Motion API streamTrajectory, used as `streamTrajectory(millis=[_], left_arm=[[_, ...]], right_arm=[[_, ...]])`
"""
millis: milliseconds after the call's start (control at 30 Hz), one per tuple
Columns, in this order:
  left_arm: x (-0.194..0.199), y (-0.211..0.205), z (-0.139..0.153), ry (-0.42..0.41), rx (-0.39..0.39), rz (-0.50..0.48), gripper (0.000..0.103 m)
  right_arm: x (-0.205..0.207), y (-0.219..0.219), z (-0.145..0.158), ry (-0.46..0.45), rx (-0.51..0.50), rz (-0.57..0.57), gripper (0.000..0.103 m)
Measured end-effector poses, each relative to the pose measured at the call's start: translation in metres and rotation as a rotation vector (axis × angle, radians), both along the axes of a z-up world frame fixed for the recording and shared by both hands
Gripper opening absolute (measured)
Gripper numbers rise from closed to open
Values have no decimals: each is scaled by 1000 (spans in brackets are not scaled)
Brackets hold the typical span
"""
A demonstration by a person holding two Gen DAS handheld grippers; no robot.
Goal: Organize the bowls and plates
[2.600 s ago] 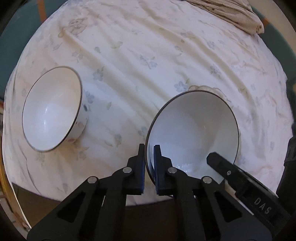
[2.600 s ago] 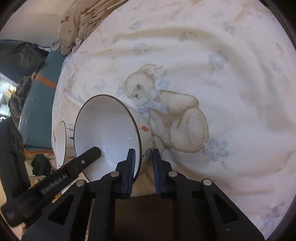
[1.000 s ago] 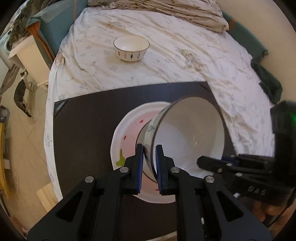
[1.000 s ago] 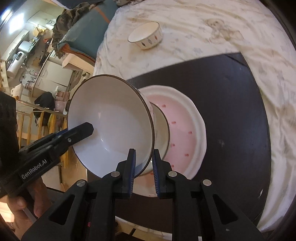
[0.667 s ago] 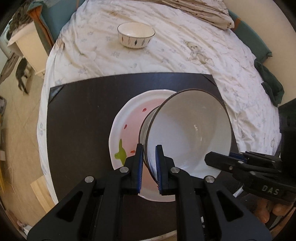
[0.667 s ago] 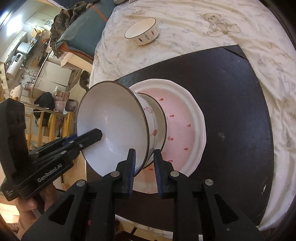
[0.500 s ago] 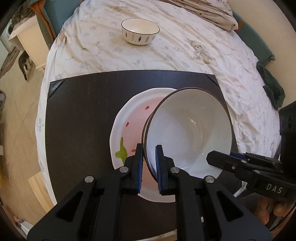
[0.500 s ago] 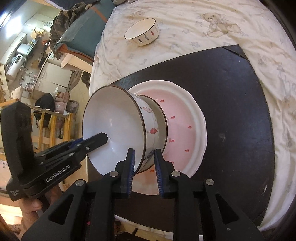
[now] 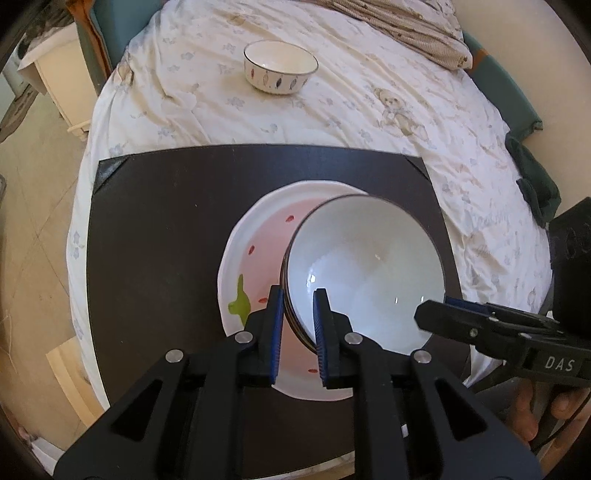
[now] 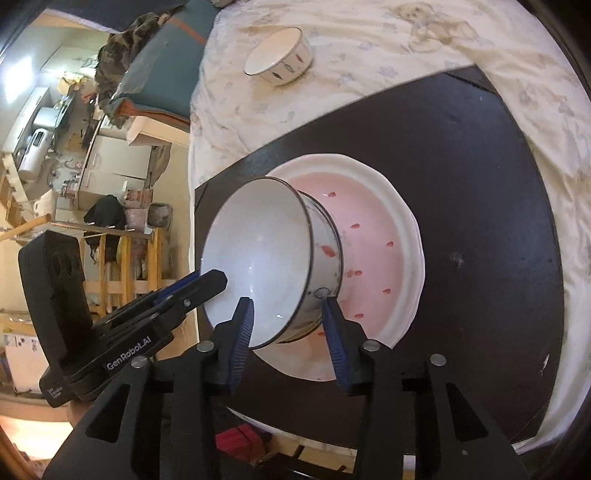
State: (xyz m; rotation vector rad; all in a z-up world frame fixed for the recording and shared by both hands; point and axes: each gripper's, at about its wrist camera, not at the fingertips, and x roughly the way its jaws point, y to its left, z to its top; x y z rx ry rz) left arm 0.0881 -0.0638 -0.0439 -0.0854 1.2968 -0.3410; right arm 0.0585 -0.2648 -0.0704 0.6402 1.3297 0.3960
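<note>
A large white bowl (image 9: 364,269) with a dark rim sits on a white plate with a pink centre (image 9: 258,258) on a dark board (image 9: 155,229). My left gripper (image 9: 298,314) is open, its fingers apart on either side of the bowl's near rim. My right gripper (image 10: 288,328) is open wide around the opposite rim of the bowl (image 10: 258,254), which rests on the plate (image 10: 384,251). A smaller white bowl with leaf marks (image 9: 280,70) stands on the bedsheet beyond the board; it also shows in the right wrist view (image 10: 279,61).
The board (image 10: 480,184) lies on a cream bedsheet with bear prints (image 9: 369,110). A striped cloth (image 9: 406,26) lies at the far side. A dark green cloth (image 9: 535,184) lies at the right edge. Floor and furniture (image 10: 92,166) lie to the left.
The bowl was carried from the sheet to the plate and set down level on it. Both grippers, shut on its rim before, have opened; the right opened wider.
</note>
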Motion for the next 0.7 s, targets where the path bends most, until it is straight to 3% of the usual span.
streamTrajectory(millis=[133,300,467,700], left_arm=[[3,7,4,-33,-30,40,13],[8,6,-4,-5,-61,45,12],[4,0,-1,-52,-18,10,11],[-2,-5,-2,-70,13,-18,11]], right_arm=[[2,-5,12,-75,-58,-28,42],[7,-5,14,-105,-47,-19,37],[9,-5,7,-99,-109,-4,20],[1,-1,3,-101,-153,29,18]])
